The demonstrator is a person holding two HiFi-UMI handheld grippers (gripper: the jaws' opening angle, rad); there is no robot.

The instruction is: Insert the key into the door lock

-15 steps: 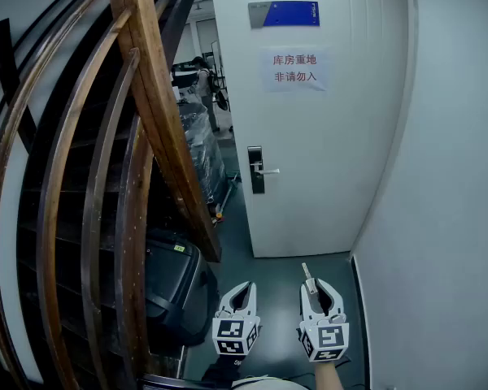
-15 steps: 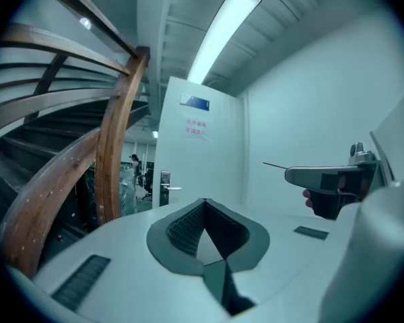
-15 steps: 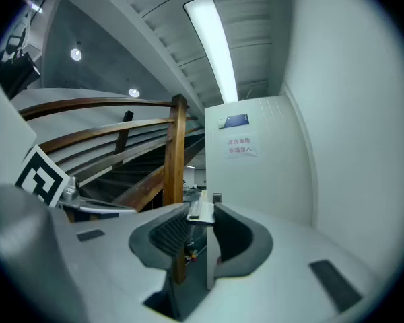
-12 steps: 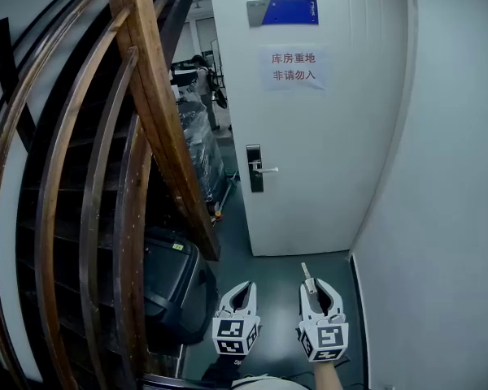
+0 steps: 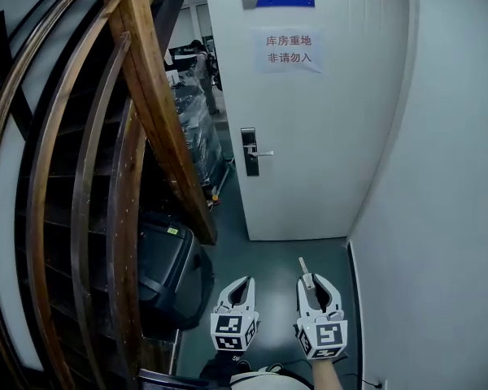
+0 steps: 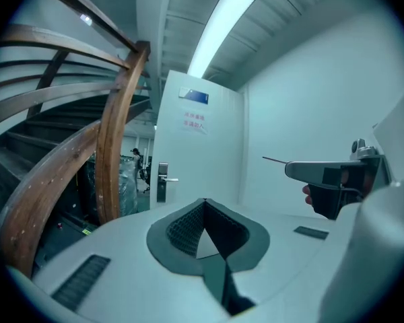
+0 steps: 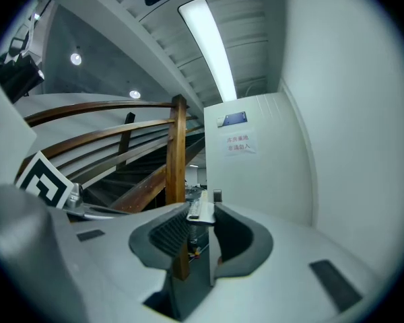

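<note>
While right gripper (image 5: 315,286) pinches thin flat metal key (image 5: 304,268), smooth white door (image 5: 333,136) ahead.

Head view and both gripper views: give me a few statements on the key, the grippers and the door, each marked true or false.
1. The right gripper grips the key. True.
2. The key sits in the door lock. False: it is held well short of the door.
3. The left gripper carries a second key. False: its jaws are together on nothing.
4. A paper notice hangs on the door above the lock. True.
</note>
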